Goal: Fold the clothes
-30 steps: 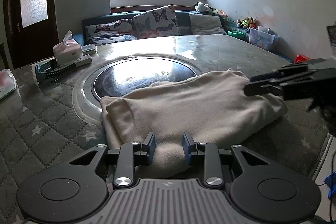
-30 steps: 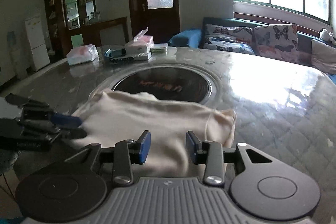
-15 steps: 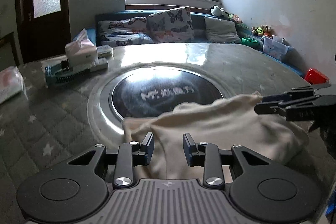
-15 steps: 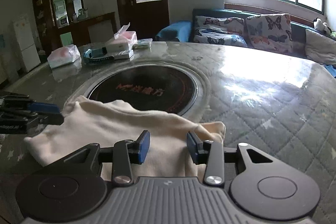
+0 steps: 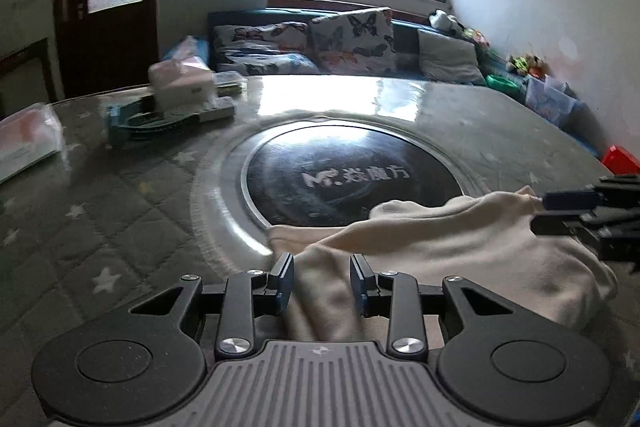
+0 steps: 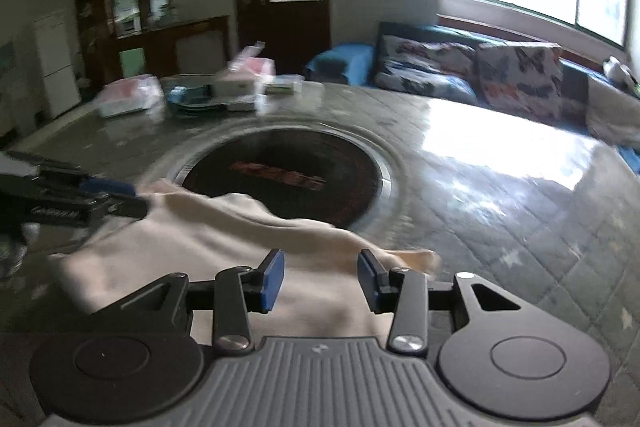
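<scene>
A cream folded garment (image 5: 460,251) lies on the quilted round table (image 5: 120,219), near its front edge, with its far edge over the rim of the black centre disc (image 5: 352,179). My left gripper (image 5: 321,283) is open, and the garment's near left part lies between and under its fingers. In the right wrist view the same garment (image 6: 208,243) spreads to the left. My right gripper (image 6: 320,281) is open over its near right end. Each gripper shows in the other's view: the right gripper (image 5: 576,213) at the cloth's right corner, the left gripper (image 6: 108,197) at its left corner.
A tissue box (image 5: 180,83), a teal brush (image 5: 148,125) and a plastic packet (image 5: 28,143) stand at the table's far left. A sofa with butterfly cushions (image 5: 348,39) runs behind the table. A red item (image 5: 620,159) sits beyond the right edge.
Both views have pulled back and risen, so the garment sits lower and smaller in them. More of the black disc shows now. Both grippers stay open; the right one's gap is slightly wider.
</scene>
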`<state>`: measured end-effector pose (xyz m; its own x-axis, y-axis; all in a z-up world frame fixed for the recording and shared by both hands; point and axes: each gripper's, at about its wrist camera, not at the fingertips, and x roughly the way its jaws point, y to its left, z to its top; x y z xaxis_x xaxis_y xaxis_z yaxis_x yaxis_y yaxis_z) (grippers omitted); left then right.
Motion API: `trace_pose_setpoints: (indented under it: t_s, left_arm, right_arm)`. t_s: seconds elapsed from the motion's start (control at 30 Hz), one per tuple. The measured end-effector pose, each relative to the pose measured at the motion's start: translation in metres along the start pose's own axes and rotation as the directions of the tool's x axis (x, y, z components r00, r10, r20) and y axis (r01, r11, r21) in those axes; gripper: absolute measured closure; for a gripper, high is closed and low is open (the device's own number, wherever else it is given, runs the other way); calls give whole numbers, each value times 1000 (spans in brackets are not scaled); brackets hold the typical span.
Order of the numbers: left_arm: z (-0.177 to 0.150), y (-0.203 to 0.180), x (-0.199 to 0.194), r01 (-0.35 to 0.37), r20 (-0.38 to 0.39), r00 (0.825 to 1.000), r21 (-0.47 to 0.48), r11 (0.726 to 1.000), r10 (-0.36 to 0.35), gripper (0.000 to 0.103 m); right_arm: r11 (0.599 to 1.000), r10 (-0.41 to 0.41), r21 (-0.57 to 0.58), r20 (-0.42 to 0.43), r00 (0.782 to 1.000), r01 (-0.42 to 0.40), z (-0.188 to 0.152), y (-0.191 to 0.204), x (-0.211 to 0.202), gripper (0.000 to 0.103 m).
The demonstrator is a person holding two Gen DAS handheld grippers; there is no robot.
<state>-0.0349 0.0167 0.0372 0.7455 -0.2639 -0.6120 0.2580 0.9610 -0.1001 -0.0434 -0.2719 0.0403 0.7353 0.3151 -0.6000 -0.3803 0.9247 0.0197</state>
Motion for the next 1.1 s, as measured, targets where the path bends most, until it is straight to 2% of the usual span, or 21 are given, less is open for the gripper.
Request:
trace_pose_setpoints:
  t_s: [0.1, 0.17, 0.23, 0.3, 0.47, 0.57, 0.7, 0.77, 0.83, 0.93, 1.1]
  left_arm:
    - [-3, 14, -12, -28, 4, 1000, -56, 998, 28, 65]
    - [-6, 23, -20, -45, 9, 999, -94, 995, 46, 58]
    - [-8, 30, -27, -60, 9, 998, -121, 991, 62, 56]
    - [-10, 37, -33, -69, -3, 998, -156, 985, 69, 49]
    - [-16, 44, -42, -72, -19, 997, -206, 976, 70, 46]
    - [-20, 47, -43, -53, -32, 998, -248, 967, 46, 45]
    - [-22, 51, -40, -13, -47, 999, -330, 944, -2, 42]
    - [-22, 53, -39, 7, -48, 999, -374, 927, -27, 36]
    - [-22, 56, -38, 30, -44, 998, -417, 908, -53, 35]
    - [-23, 57, -36, 56, -44, 995, -480, 875, -88, 30]
    - [-23, 57, -27, 91, -49, 988, -589, 803, -148, 26]
  right_arm:
    - [996, 60, -60, 6, 998, -59, 3, 25, -11, 57]
    - [987, 108, -120, 0, 994, -107, 3, 49, -17, 57]
    - [971, 150, -189, -13, 989, -149, 3, 74, -19, 56]
    - [948, 178, -264, -27, 984, -179, 1, 99, -18, 52]
    - [873, 197, -445, -49, 979, -198, -7, 153, -9, 51]
    - [844, 189, -501, -60, 980, -193, -8, 172, -3, 51]
    - [854, 190, -482, -65, 980, -198, -6, 174, 2, 56]
    - [858, 191, -473, -68, 979, -200, -5, 175, 4, 61]
    - [863, 191, -463, -71, 979, -202, -3, 176, 7, 73]
    - [870, 192, -449, -75, 979, -205, -1, 178, 10, 83]
    - [907, 225, -354, -46, 973, -226, 8, 161, 1, 87]
